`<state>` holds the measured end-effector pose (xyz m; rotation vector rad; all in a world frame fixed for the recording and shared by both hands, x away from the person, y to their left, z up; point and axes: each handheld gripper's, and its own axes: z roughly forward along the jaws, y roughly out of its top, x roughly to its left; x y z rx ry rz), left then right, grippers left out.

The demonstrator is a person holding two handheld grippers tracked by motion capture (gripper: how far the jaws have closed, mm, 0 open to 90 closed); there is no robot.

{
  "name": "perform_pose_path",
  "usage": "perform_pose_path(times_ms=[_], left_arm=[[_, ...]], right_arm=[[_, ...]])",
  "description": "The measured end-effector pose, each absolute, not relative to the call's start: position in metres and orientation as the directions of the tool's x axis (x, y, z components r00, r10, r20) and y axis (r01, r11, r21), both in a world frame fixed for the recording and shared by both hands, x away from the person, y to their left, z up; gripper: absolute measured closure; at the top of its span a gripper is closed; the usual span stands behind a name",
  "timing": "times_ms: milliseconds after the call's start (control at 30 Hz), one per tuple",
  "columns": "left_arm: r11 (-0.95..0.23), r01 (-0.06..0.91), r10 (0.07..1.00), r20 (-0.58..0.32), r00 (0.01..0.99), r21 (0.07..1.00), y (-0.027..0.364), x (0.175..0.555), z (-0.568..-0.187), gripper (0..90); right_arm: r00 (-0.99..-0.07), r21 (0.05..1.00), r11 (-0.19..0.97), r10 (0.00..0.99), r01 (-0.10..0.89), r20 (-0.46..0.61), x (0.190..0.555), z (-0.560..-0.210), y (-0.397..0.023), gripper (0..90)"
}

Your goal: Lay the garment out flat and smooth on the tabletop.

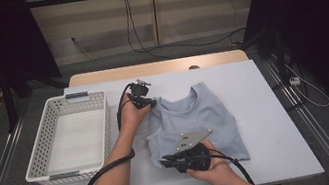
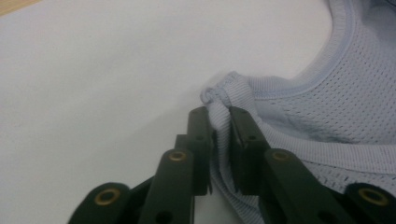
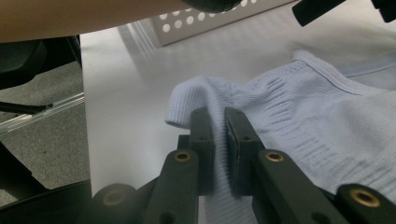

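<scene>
At the left of the white table (image 1: 266, 106), a white perforated basket (image 1: 41, 153) is set with its long side running from near to far. Just right of it, the person's left forearm (image 1: 116, 176) is stretched forward from the near edge, angled slightly rightward, with the wrist bent so that the left gripper (image 1: 146, 103) is pointed right and down at the table. Its black cable (image 1: 96, 177) is looped back along the forearm toward the near edge. In the left gripper view, the jaws are seen pressed together on a bunched fold of ribbed hem at the shoulder strap of the light blue knit top (image 1: 193, 123); fabric is pinched between the pads (image 2: 201, 135), and the strap end (image 2: 224, 88) is puckered just beyond the tips.

The top is laid flat at the middle of the table, neckline toward the far side, its left edge crumpled where it is gripped.

Farther right and nearer, the right hand (image 1: 215, 167) is brought in from the near edge and turned leftward, so that the right gripper (image 1: 166, 163) lies almost level over the near left corner of the garment, the grey three-cornered plate (image 1: 193, 140) facing up. In the right gripper view, its jaws are clamped on the rolled bottom hem (image 3: 187, 107), cloth being nipped between the pads (image 3: 238, 135), with the basket seen beyond at the far side.
</scene>
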<state>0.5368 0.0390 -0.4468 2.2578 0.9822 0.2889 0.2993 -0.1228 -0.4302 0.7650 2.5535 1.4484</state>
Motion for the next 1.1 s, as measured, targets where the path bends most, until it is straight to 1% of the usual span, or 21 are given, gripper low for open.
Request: perform_pose_path(times_ms=[200,367,433,467,567,600,633,733,800,867,900,1033,1100], left_arm=[[-0.481,0.608,0.738,-0.082,0.670,0.632,0.046,0.544,-0.428,84.5],[-0.480,0.608,0.740,-0.080,0.667,0.633,0.046,0.545,-0.429,85.1],[-0.459,0.622,0.745,-0.107,0.659,0.635,0.048,0.546,-0.429,85.1],[-0.458,0.621,0.748,-0.101,0.656,0.636,0.048,0.546,-0.428,85.1],[-0.430,0.628,0.750,-0.130,0.648,0.649,0.049,0.547,-0.426,84.6],[-0.438,0.623,0.745,-0.126,0.655,0.648,0.049,0.547,-0.427,83.9],[-0.440,0.619,0.746,-0.118,0.655,0.651,0.049,0.547,-0.427,83.0],[-0.428,0.628,0.747,-0.137,0.651,0.650,0.051,0.547,-0.430,79.9],[-0.434,0.618,0.739,-0.133,0.660,0.656,0.052,0.547,-0.433,75.9],[-0.424,0.620,0.745,-0.136,0.653,0.660,0.054,0.546,-0.436,67.8],[-0.418,0.625,0.746,-0.144,0.650,0.659,0.055,0.546,-0.437,66.5],[-0.413,0.620,0.744,-0.146,0.652,0.667,0.057,0.547,-0.444,55.0],[-0.410,0.620,0.746,-0.146,0.650,0.669,0.055,0.547,-0.447,55.3]], right_arm=[[-0.880,0.827,0.436,0.455,0.356,0.139,0.297,-0.429,-0.122,83.5],[-0.883,0.826,0.434,0.445,0.359,0.150,0.297,-0.430,-0.119,83.5],[-0.883,0.826,0.433,0.444,0.361,0.154,0.298,-0.431,-0.119,83.5],[-0.882,0.826,0.432,0.445,0.363,0.155,0.298,-0.431,-0.119,83.6],[-0.880,0.831,0.420,0.447,0.364,0.160,0.299,-0.430,-0.120,83.5],[-0.878,0.831,0.417,0.449,0.368,0.164,0.299,-0.430,-0.120,83.5],[-0.878,0.831,0.417,0.450,0.369,0.164,0.299,-0.430,-0.120,83.5],[-0.879,0.828,0.424,0.451,0.367,0.159,0.299,-0.432,-0.118,83.5],[-0.878,0.827,0.425,0.452,0.369,0.159,0.300,-0.432,-0.118,83.4],[-0.877,0.830,0.421,0.455,0.366,0.155,0.300,-0.432,-0.119,83.4],[-0.878,0.831,0.423,0.455,0.361,0.150,0.301,-0.432,-0.119,83.4],[-0.876,0.834,0.415,0.457,0.364,0.154,0.300,-0.431,-0.120,83.4],[-0.876,0.834,0.415,0.458,0.363,0.154,0.300,-0.430,-0.120,83.4]])
